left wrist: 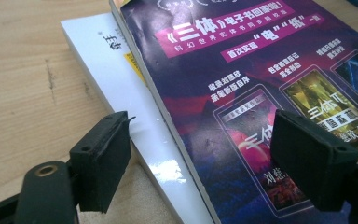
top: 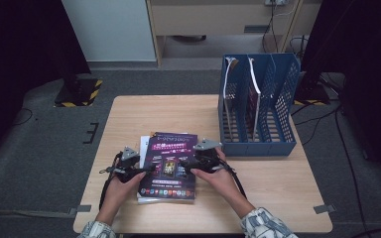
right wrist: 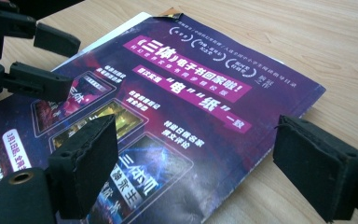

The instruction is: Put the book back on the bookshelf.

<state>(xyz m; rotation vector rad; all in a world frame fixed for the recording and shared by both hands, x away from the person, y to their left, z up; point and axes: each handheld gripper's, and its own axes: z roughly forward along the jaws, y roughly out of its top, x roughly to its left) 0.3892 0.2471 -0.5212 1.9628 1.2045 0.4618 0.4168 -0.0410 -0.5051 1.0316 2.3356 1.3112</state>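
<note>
A purple magazine (top: 169, 163) lies on top of a short stack at the table's front middle, with a white book (left wrist: 121, 88) under it. My left gripper (top: 140, 171) is at the magazine's left edge, open, one jaw over the white book and the other over the purple cover (left wrist: 242, 84). My right gripper (top: 187, 164) is at the magazine's right side, open, its jaws straddling the cover's right edge (right wrist: 279, 126) without pressing it. The left gripper (right wrist: 51, 63) also appears across the magazine (right wrist: 177, 93) in the right gripper view.
A blue file rack (top: 258, 106) with three slots stands at the table's back right, holding two upright books (top: 253, 94). Bare wooden table (top: 144, 114) lies behind the stack. A cabinet (top: 218, 20) and cables (top: 322, 114) are on the floor beyond.
</note>
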